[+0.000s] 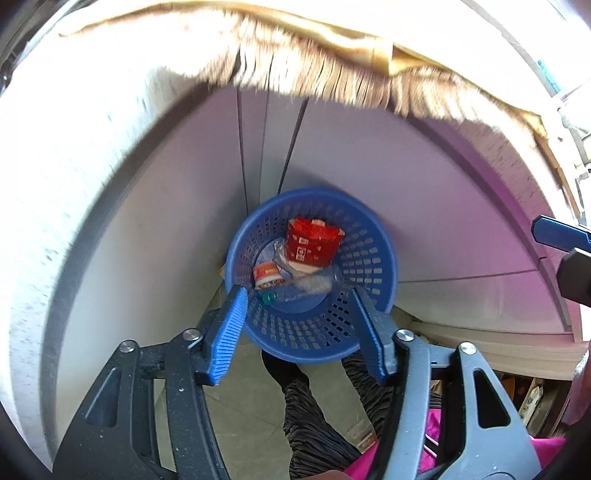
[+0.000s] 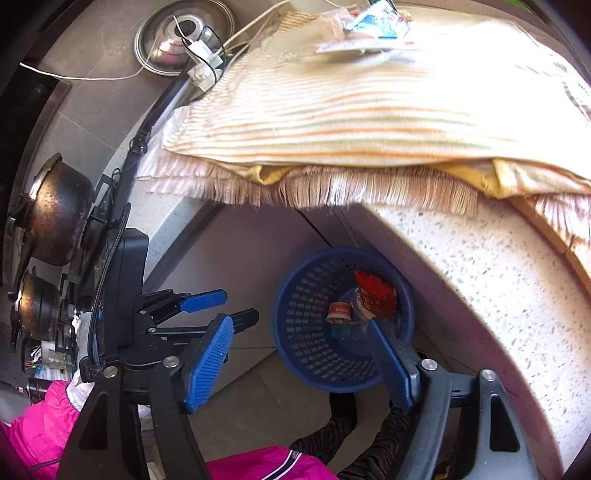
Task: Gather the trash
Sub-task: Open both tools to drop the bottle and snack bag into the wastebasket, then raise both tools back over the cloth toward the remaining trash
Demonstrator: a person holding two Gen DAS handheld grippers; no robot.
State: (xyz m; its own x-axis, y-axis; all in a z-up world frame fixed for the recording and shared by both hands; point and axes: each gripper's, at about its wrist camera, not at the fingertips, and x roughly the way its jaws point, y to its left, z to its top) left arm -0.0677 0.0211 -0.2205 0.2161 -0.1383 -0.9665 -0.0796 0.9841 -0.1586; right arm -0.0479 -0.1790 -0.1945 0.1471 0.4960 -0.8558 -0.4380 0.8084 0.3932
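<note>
Both grippers hang empty with jaws spread wide, the left gripper (image 1: pixel 297 306) and the right gripper (image 2: pixel 299 341) above a blue basket (image 1: pixel 295 332) on the floor below the counter's edge. Inside it lie a red carton (image 1: pixel 312 242), a small cup (image 1: pixel 267 276), and a clear bottle (image 1: pixel 299 290). More wrappers (image 2: pixel 360 35) sit on the striped cloth (image 2: pixel 369 110) at the counter's far edge.

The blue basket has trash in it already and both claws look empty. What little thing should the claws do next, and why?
Probably lift the right claw up toward the wrappers on the striped cloth on the counter. Both it and the left claw are open and hold nothing, the blue basket on the floor already holds the red packet and small cup, and that pile looks like the trash left.
</note>
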